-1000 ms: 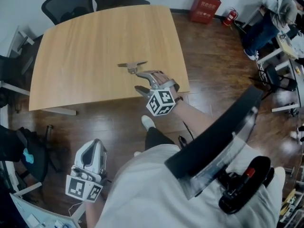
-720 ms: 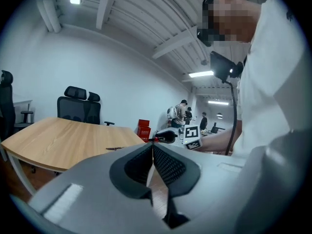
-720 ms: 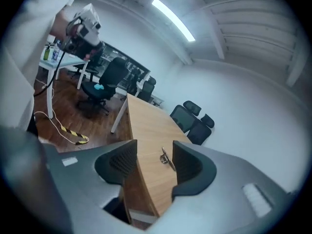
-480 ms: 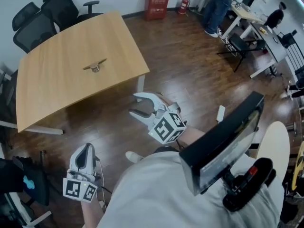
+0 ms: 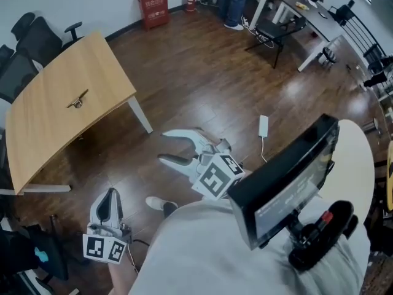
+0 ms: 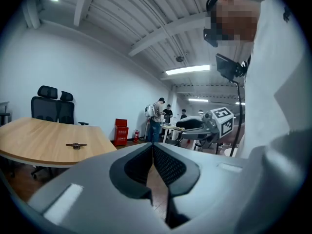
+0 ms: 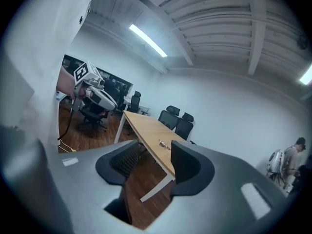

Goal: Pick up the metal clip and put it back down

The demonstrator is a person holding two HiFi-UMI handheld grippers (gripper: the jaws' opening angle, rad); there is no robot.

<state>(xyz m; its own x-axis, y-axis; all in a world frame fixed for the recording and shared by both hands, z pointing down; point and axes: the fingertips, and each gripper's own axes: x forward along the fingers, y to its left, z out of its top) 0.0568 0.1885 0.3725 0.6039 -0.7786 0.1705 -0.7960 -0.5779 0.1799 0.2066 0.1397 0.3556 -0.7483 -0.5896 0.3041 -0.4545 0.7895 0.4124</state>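
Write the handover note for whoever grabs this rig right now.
Left hand-held gripper: shut, empty, held low at the person's left side.
Right hand-held gripper: jaws apart and closing, nothing between them, over the wood floor, away from the table.
Metal clip: lies on the wooden table; neither gripper touches it.
Done: the clip is down on the table.
Left: probably nothing. For another pick, step back to the table first, since the clip looks out of reach from here.
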